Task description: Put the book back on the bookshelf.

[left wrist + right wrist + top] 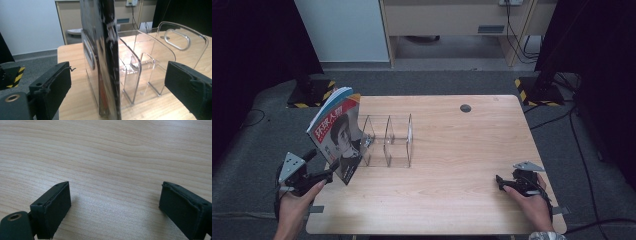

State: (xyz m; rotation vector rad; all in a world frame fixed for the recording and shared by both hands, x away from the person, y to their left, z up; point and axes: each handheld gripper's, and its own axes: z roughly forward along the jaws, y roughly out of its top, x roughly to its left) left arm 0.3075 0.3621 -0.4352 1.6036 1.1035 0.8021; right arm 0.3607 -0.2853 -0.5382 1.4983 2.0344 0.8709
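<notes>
A magazine [337, 131] with a face on its cover stands at the left end of a clear acrylic file rack [395, 140] and leans left. In the left gripper view the magazine [107, 60] is seen edge-on, against the rack's [160, 50] first divider. My left gripper [330, 175] is at the magazine's lower near corner. Its jaws [119, 72] stand wide apart on either side of the magazine and touch nothing. My right gripper [501, 183] rests low over the table near its front right edge, open [115, 191] above bare wood.
The wooden table [452, 170] has a round cable hole [465, 108] at the back right. Two stand bases with yellow-black stripes [312, 93] [536, 90] sit on the grey floor behind the table. Cables trail on the floor at the right.
</notes>
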